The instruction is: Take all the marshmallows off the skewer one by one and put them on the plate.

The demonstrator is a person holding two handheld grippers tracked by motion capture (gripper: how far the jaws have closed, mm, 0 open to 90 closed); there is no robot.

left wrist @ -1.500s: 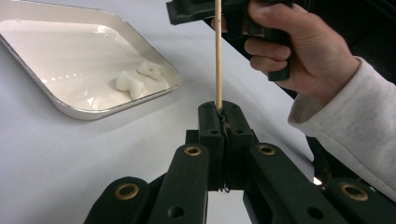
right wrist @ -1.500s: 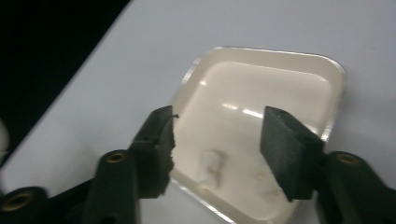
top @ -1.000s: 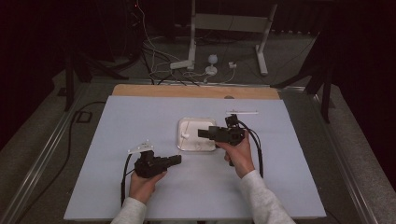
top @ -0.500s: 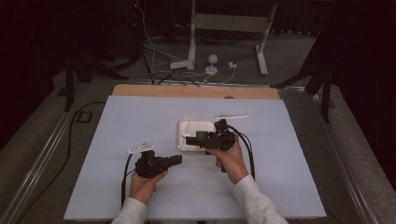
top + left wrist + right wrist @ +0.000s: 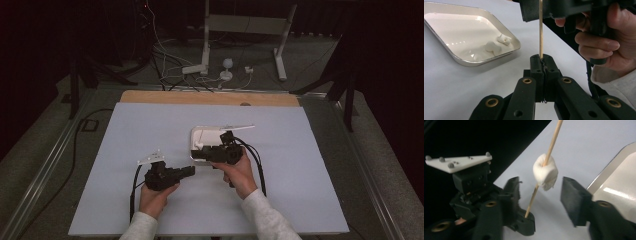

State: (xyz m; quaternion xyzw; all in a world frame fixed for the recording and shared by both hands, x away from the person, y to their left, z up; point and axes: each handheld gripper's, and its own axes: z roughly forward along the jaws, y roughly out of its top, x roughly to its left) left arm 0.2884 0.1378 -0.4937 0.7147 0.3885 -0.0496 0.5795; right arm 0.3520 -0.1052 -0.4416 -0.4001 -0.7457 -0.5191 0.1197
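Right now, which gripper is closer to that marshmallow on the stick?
Right. The right gripper straddles the marshmallow, jaws apart; the left gripper clamps the skewer lower down.

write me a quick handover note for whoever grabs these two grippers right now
Left gripper: shut on the thin wooden skewer, holding it upright above the pale blue table cover.
Right gripper: jaws have just been closing and stand either side of the white marshmallow threaded on the skewer, pads not touching it in the right gripper view.
Shallow white rectangular tray: on the table beyond the grippers, with a few more white marshmallow pieces in it.
Done: one marshmallow is on the skewer.
Left: probably slide it further along, then thread the pieces in the tray.
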